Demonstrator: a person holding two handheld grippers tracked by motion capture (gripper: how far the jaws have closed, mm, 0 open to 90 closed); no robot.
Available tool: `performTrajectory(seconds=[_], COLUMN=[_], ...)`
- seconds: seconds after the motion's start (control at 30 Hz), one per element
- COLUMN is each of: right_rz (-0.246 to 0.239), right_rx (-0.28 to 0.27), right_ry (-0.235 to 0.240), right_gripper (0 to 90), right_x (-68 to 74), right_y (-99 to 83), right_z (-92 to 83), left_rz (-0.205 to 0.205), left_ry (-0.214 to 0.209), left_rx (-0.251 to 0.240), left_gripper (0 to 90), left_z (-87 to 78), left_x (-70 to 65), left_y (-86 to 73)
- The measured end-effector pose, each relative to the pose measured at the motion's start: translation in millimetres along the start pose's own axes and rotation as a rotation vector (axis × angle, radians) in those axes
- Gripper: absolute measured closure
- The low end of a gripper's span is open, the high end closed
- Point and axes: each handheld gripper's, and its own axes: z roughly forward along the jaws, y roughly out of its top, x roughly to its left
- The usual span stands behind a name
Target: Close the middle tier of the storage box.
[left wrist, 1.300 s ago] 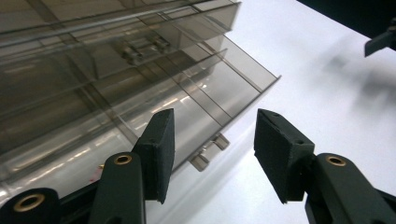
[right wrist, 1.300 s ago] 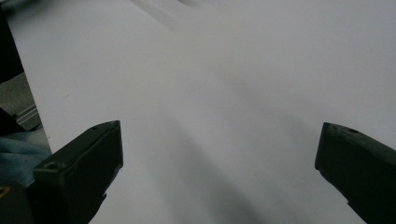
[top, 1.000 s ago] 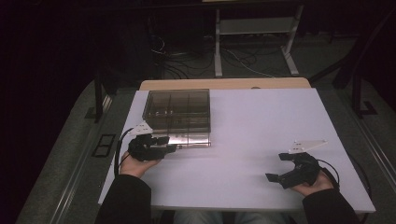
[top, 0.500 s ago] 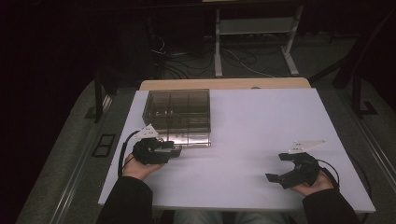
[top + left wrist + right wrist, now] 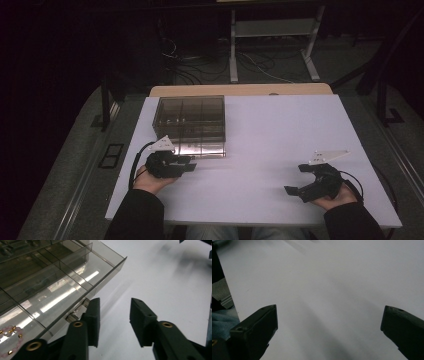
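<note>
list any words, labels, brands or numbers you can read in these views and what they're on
None can be read: the smoky clear compartment box, the white table, the left gripper and the right gripper carry no visible lettering, labels or numbers.

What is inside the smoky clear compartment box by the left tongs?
In the compartment box, a pink bead bracelet with gold beads lies in one near compartment. Small items farther back are too blurred to name; reflections hide some floors.

Smoky clear compartment box [image 5: 192,124], lid shut, flat on the white table's [image 5: 280,135] left half, latch [image 5: 78,310] facing near edge.
</note>
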Motion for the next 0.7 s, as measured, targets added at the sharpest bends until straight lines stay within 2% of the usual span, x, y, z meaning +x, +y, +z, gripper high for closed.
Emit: performTrajectory(seconds=[0.13,0.3,0.4,0.53,0.7], right_rz=[0.000,-0.001,0.000,0.000,-0.001], right_rx=[0.000,-0.001,0.000,0.000,0.000], right_ry=[0.000,-0.002,-0.002,-0.002,-0.001], right_gripper=[0.4,0.4,0.4,0.4,0.4], right_x=[0.0,0.0,0.1,0.1,0.1], right_y=[0.0,0.0,0.1,0.1,0.1], right_z=[0.0,0.1,0.0,0.1,-0.1], left_rz=[0.014,0.040,0.044,0.052,0.071], left_ry=[0.000,-0.013,-0.008,0.002,0.036], left_rx=[0.024,0.084,0.103,0.125,0.176], left_gripper=[70.5,82.6,88.5,88.7,88.7], left_z=[3.6,10.5,13.4,16.2,21.9], left_x=[-0.9,-0.9,-2.1,-1.6,0.4], left_y=[-0.2,-0.5,-0.5,-0.4,-2.4])
